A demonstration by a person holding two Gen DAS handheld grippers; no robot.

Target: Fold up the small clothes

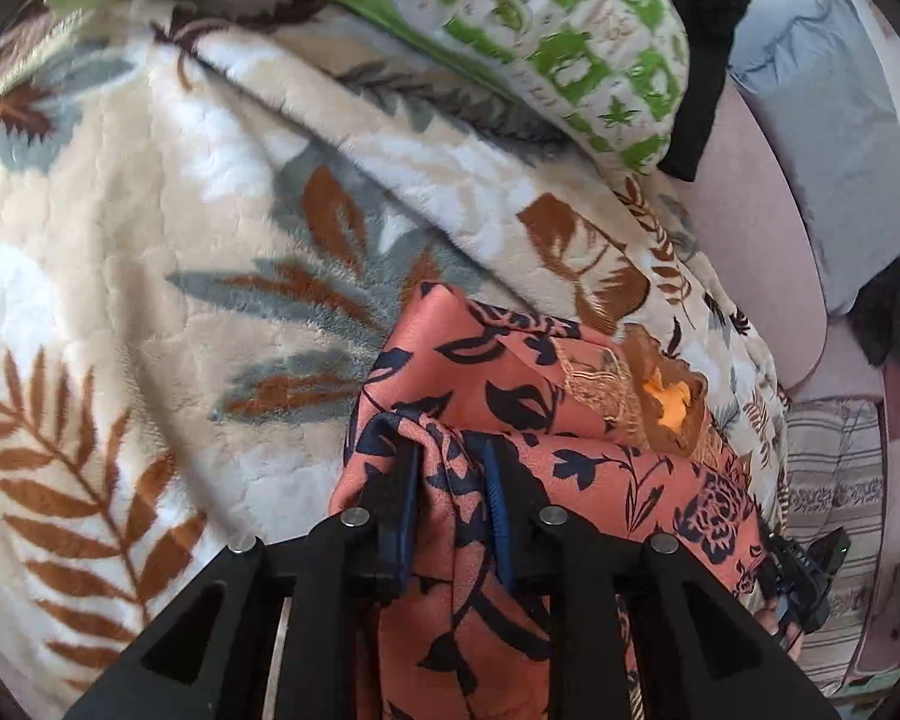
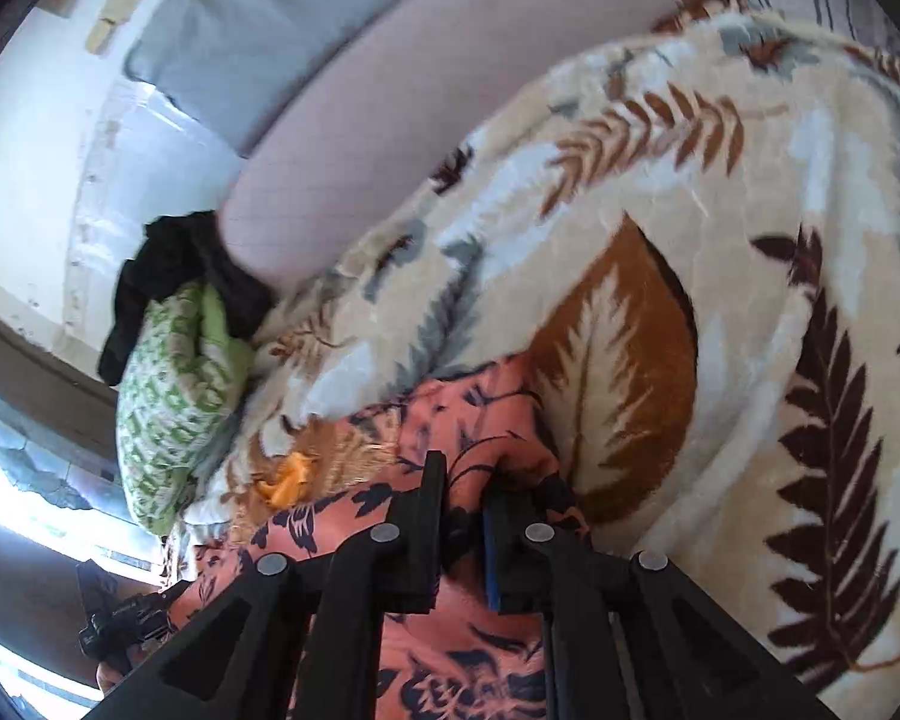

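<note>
Coral cloth (image 1: 510, 384) bunched between both claws, left claw (image 1: 453, 462) and right claw (image 2: 465, 480) each pinched on it, over blanket (image 1: 150, 210).

Bed surface: pink sheet (image 2: 354, 120), largely covered by a plush cream blanket (image 1: 150, 252) with brown and grey leaf print, rumpled into broad folds. On the blanket lies a coral garment (image 1: 510, 372) with dark navy flowers, bunched, an orange-and-brown patch of cloth showing at its edge (whether part of it or separate, cannot tell). Further off, a green-and-white patterned bundle (image 1: 570, 42) rests on the blanket with a black cloth (image 2: 180, 276) against it, and a grey-blue pillow (image 2: 258, 18) sits on the pink sheet.
</note>
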